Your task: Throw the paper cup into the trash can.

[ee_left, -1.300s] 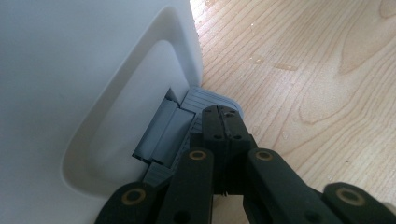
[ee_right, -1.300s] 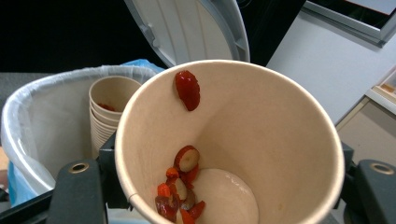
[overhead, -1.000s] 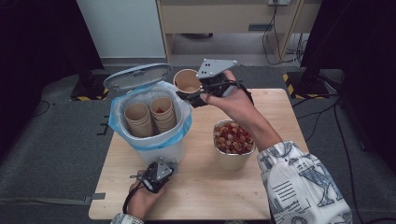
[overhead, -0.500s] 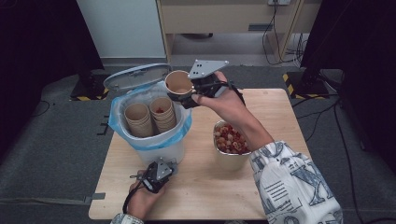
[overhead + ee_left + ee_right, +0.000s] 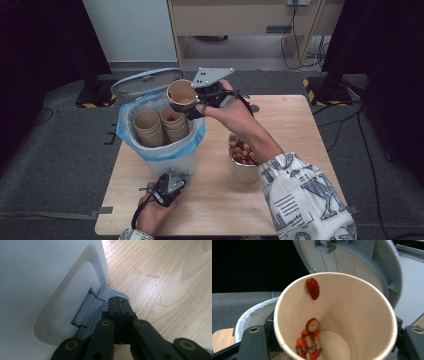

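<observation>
On the bench (image 5: 300,130) we find a lidded bin (image 5: 165,150) at the left, its lid (image 5: 145,80) swung open behind it. Two stacks of paper cups (image 5: 160,127) stand side by side in the bin. To the right of the bin, just apart from it, stands a bowl of fruit (image 5: 242,152). The right tool (image 5: 202,102) holds a single cup (image 5: 181,94) above the bin's rear right rim; fruit pieces (image 5: 308,340) lie in that cup, one stuck near its rim. Before the bin, the left tool (image 5: 167,186) rests with closed jaws on the pedal (image 5: 110,293) at the bin's foot.
</observation>
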Action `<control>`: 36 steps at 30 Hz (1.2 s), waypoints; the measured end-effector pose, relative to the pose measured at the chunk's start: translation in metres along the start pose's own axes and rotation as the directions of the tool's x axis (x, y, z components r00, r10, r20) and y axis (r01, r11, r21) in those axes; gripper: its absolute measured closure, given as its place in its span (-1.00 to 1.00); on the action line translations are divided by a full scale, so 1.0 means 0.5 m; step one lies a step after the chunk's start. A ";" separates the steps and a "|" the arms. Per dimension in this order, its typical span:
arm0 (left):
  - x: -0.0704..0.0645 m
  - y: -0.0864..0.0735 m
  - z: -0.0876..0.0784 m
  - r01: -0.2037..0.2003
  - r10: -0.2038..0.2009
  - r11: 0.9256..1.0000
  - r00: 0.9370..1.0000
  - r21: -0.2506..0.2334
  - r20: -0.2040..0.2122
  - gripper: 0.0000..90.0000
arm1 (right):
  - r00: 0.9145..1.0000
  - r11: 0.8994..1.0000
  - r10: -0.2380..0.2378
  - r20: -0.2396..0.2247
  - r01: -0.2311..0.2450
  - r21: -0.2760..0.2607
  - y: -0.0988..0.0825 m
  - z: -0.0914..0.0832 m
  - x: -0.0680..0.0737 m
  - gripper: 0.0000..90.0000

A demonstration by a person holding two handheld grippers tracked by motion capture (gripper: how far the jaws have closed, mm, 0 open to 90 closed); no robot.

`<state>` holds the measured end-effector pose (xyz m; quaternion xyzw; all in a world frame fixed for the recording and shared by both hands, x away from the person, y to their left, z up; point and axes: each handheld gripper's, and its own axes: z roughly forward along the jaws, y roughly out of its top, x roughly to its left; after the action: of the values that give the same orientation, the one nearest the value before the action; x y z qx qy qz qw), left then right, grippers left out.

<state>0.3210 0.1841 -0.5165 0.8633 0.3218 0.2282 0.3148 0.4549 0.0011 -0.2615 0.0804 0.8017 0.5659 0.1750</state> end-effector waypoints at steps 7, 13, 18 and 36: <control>0.000 0.000 0.000 0.000 0.000 1.000 1.000 0.001 0.000 0.99 | 1.000 1.000 0.006 -0.017 -0.006 -0.001 0.000 0.014 0.007 -0.38; 0.000 0.000 0.000 0.001 -0.001 1.000 1.000 0.000 0.001 0.99 | 1.000 1.000 0.008 -0.028 -0.008 -0.001 0.000 0.024 0.012 -0.38; 0.000 0.000 0.000 0.000 0.000 1.000 1.000 0.000 0.001 0.99 | 0.999 1.000 0.010 -0.030 -0.010 0.003 -0.002 0.029 0.013 -0.38; 0.000 0.000 0.000 0.001 -0.001 1.000 1.000 -0.001 0.002 0.99 | 0.998 1.000 0.017 -0.055 -0.016 0.020 -0.012 0.057 0.025 -0.39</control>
<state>0.3211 0.1843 -0.5166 0.8633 0.3217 0.2272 0.3155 0.4543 0.0282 -0.2782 0.0731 0.8110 0.5614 0.1472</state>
